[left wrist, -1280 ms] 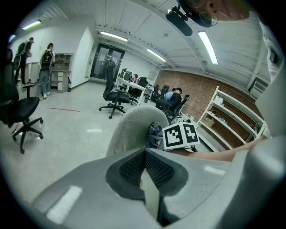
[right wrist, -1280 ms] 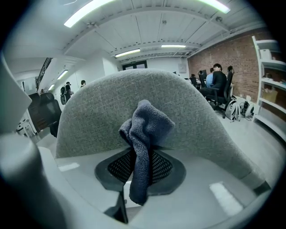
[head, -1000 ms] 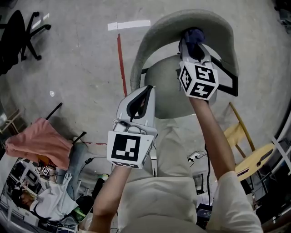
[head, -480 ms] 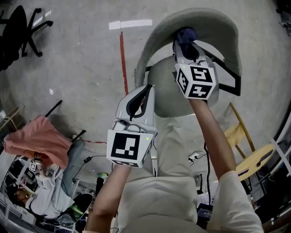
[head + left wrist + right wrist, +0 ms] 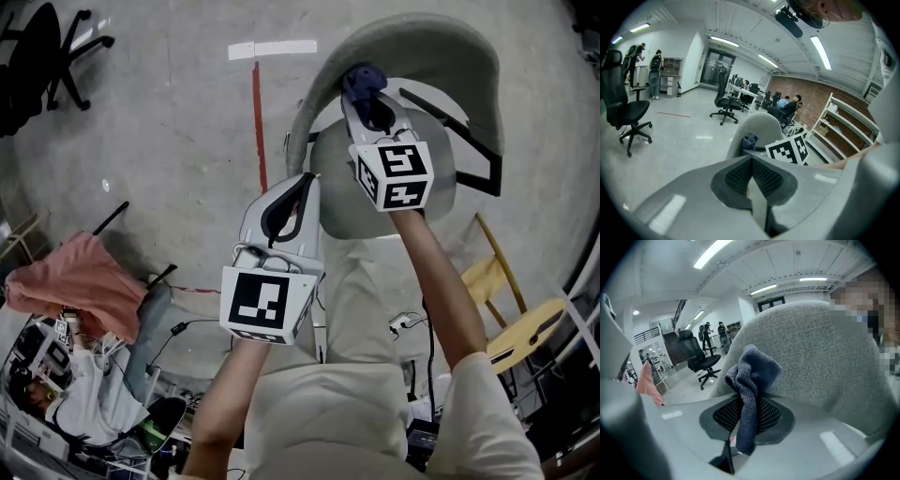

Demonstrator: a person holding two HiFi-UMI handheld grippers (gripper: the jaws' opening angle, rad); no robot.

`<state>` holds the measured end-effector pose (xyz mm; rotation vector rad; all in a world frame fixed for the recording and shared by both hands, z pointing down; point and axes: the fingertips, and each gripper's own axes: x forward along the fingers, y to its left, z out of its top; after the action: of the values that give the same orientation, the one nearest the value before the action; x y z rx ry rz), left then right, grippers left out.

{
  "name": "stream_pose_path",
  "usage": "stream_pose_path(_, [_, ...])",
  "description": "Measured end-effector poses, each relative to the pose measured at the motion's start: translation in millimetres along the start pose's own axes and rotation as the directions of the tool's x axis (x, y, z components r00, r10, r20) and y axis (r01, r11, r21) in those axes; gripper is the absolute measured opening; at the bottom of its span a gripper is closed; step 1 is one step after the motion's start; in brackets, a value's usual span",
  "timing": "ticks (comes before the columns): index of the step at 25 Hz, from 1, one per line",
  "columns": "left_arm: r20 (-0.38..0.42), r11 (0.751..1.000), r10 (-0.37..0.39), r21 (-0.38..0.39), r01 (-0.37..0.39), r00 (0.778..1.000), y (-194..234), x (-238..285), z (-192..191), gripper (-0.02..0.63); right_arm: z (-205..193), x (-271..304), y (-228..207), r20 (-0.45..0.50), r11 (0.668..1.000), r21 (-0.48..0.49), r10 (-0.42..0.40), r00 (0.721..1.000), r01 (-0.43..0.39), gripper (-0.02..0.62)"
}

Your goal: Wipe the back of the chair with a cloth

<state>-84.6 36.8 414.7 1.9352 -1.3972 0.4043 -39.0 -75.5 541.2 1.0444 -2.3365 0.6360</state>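
Right gripper view — cloth (image 5: 749, 380) in jaws, against chair (image 5: 820, 352)

The cloth (image 5: 751, 376) is dark blue, with a fine knitted texture. The chair back (image 5: 825, 352) is light grey fabric with a small woven pattern, and the chair frame (image 5: 472, 155) is black. The right gripper (image 5: 747, 404) and the left gripper (image 5: 751, 164) are pale grey, with black pads that have a dotted mesh pattern. The marker cube (image 5: 265, 305) is white with black squares. The floor (image 5: 178, 141) is grey concrete with a red line (image 5: 257, 122) and a white strip (image 5: 272, 49). The hanging fabric (image 5: 75, 286) is pink, the wooden chair (image 5: 502, 281) yellow, and the office chair (image 5: 37, 56) black.
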Motion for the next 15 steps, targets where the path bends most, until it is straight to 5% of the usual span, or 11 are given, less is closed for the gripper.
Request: stream_pose_path(15, [0.001,1.0,0.002,0.01,-0.002,1.0,-5.7,-15.5,-15.5,0.002,-20.4,-6.7,37.2,-0.02,0.997,-0.001,0.082,0.996,-0.082,0.078])
